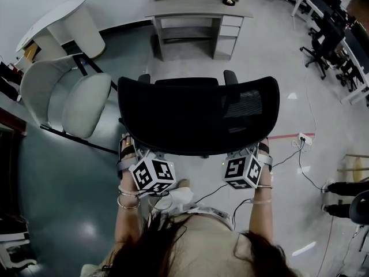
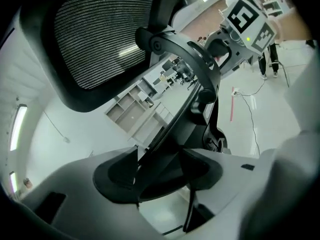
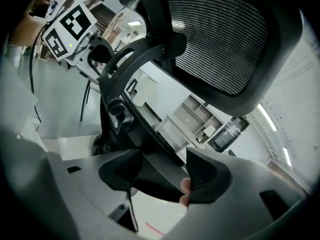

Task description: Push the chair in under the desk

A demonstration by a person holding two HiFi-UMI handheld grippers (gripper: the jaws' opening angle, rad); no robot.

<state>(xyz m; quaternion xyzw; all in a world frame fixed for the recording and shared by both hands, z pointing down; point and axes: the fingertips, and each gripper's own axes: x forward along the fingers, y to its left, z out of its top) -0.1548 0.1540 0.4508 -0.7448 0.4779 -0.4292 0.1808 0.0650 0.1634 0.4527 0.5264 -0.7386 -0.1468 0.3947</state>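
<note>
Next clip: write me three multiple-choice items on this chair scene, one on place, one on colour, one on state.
1. The desk with drawers stands: A beyond the chair; B left of it; C behind the person.
2. The backrest is: A white; B black; C red.
3. The chair is: A under the desk; B tipped over; C upright, apart from the desk.
A: it shows past the backrest. B: black mesh in every view. C: floor lies between them.
</note>
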